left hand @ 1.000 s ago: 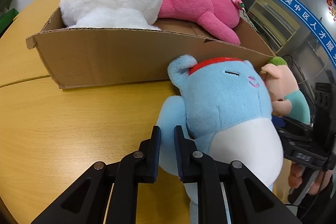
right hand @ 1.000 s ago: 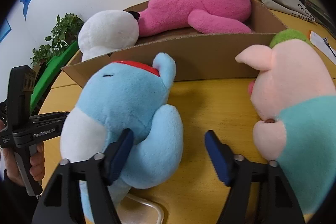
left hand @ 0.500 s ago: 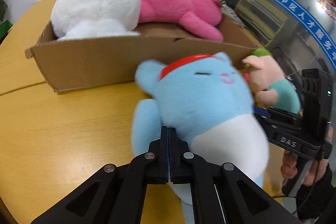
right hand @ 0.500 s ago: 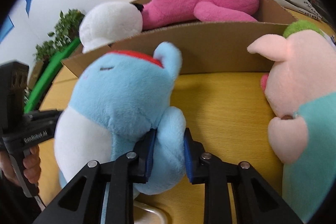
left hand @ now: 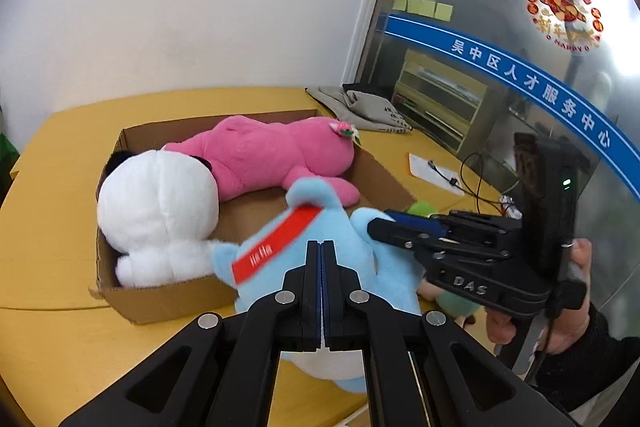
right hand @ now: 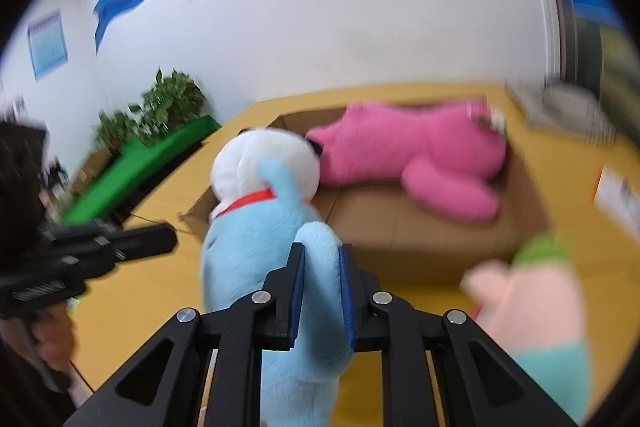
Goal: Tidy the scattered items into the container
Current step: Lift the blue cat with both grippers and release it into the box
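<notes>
Left gripper (left hand: 322, 255): fingers pressed flat together, no gap visible; whether any plush is caught between them cannot be told. Right gripper (right hand: 322, 267): pinching a limb of the blue plush toy (right hand: 256, 247). Blue plush toy, red band on its head: held up at the near edge of the cardboard box (left hand: 168, 297), overlapping that edge, not inside. Pig plush toy (right hand: 532, 303), pink head, green cap, teal shirt: on the yellow table (left hand: 52, 331), just in front of the box at its right corner. White plush toy (left hand: 156, 211): inside the box, left end. Pink plush toy (left hand: 264, 155): inside the box, lying along the far wall, touching the white one. Folded grey cloth (left hand: 368, 107): on the table beyond the box. Potted plant (right hand: 168, 103): past the table, left of the box.
</notes>
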### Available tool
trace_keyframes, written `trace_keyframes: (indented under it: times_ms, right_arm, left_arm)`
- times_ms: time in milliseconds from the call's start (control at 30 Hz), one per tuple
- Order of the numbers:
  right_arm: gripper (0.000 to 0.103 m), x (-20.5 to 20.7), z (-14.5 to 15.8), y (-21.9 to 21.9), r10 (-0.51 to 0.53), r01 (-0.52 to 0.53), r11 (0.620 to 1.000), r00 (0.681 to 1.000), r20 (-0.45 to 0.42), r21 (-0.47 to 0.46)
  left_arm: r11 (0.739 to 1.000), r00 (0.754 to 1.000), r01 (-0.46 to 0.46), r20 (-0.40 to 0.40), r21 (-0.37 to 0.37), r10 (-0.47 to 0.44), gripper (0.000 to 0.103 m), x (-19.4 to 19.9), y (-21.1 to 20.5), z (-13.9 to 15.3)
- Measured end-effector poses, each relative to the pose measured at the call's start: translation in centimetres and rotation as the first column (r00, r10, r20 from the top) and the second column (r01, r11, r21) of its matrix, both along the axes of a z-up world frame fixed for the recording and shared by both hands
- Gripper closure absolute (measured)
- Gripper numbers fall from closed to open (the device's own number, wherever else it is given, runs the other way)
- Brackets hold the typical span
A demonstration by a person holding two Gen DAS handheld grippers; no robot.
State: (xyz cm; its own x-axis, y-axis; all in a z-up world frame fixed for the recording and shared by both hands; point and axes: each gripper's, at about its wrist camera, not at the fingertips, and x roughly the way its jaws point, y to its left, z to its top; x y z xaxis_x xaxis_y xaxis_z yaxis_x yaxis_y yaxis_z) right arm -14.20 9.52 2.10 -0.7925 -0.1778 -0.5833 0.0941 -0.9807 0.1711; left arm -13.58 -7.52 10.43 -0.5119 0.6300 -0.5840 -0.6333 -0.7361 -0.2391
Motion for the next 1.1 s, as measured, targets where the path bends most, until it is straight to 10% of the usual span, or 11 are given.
trace_keyframes:
  times_ms: [300,533,767,1000,1100]
  right_arm:
    - [0.081,-1.8,-5.8,2.8,-0.027,0.03,1.0,0.982,0.185,-0.01]
    - [0.077,-2.1,-8.7,2.3,-0.056,0.058,0.998,0.965,0.258,0.001]
    - [0.045,-2.1,-9.8,3.2,-0.082,0.088,0.996,0.951,0.298,-0.006]
    - [0.046,-2.2,-10.2,2.2,-0.041,0.048,0.999,0.95,0.309,-0.013]
    - [0.071,-2.6,-11.1,1.7,0.02,-0.002,0.998,0.946,0.324,-0.056]
  left_arm:
    - [0.984,0.943,-0.175,0.29,0.016,0.163,0.088,-3.8,-5.0,-10.1]
    - [0.984,0.927,-0.171,0.346,0.048,0.144,0.075,-3.9,-5.6,-12.9]
    - [0.964,0.943,-0.196,0.305,0.18,0.135,0.01,-3.2,-9.6,-11.3]
    - [0.996,0.968,-0.039,0.25,0.078,0.018,0.011,-3.4,-6.0,-10.7]
    - [1.0,0.96,0.004,0.281,0.028,-0.012,0.051,-4.8,-4.5,-12.0]
